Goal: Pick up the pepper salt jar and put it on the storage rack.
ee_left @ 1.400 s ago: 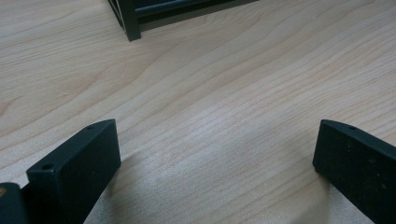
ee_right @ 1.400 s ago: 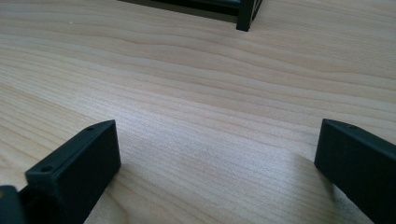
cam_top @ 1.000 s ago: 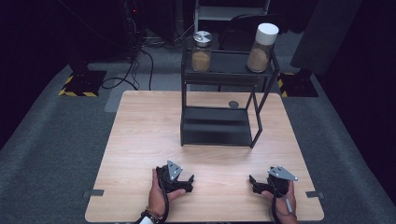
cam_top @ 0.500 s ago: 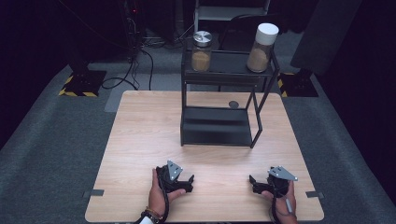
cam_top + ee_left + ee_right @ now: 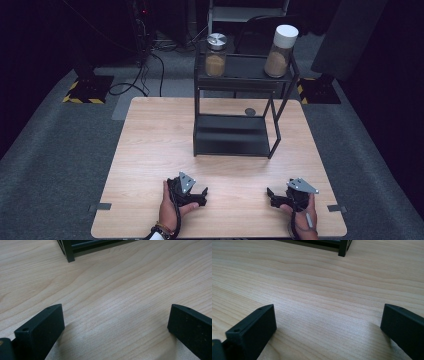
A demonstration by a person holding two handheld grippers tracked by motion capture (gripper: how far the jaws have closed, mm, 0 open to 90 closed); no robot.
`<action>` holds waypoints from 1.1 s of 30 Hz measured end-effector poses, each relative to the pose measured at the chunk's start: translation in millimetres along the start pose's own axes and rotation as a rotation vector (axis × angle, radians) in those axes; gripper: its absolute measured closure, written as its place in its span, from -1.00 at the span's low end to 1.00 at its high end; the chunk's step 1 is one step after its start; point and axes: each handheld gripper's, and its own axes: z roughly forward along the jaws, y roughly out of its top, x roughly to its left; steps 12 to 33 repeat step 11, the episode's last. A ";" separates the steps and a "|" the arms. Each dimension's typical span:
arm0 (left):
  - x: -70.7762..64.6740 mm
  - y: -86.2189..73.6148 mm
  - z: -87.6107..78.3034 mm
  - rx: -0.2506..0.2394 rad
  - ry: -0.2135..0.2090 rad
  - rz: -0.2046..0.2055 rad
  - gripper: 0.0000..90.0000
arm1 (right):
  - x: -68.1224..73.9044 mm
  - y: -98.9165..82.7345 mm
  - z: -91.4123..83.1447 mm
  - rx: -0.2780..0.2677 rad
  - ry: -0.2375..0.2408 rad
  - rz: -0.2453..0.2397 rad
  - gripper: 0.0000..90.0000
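Note:
A black two-tier metal shelf [image 5: 235, 135] stands on the far half of the wooden table [image 5: 150, 145]. On its top tier sit a glass jar with a silver lid [image 5: 216, 55] at the left and a taller jar with a white lid [image 5: 281, 51] at the right, both holding brown granules. My left gripper [image 5: 199, 192] rests on the table near the front edge, held by a hand, open with bare wood between its jaws [image 5: 115, 320]. My right gripper [image 5: 274, 196] rests at the front right, also open over bare wood [image 5: 328, 320].
A small dark round disc [image 5: 250, 111] lies on the table behind the shelf's lower tier. A shelf leg [image 5: 68, 255] shows ahead of the left gripper, another leg [image 5: 343, 249] ahead of the right. Grey carpet [image 5: 55, 160] surrounds the table; cables [image 5: 145, 75] lie behind.

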 end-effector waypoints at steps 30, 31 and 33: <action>-0.1 0.0 0.0 0.000 0.000 0.001 -0.99 | 2.0 0.3 0.4 0.000 -0.010 0.006 -1.00; -0.1 0.0 0.0 0.000 0.000 0.001 -0.99 | 2.0 0.3 0.4 0.000 -0.010 0.006 -1.00; -0.1 0.0 0.0 0.000 0.000 0.001 -0.99 | 2.0 0.3 0.4 0.000 -0.010 0.006 -1.00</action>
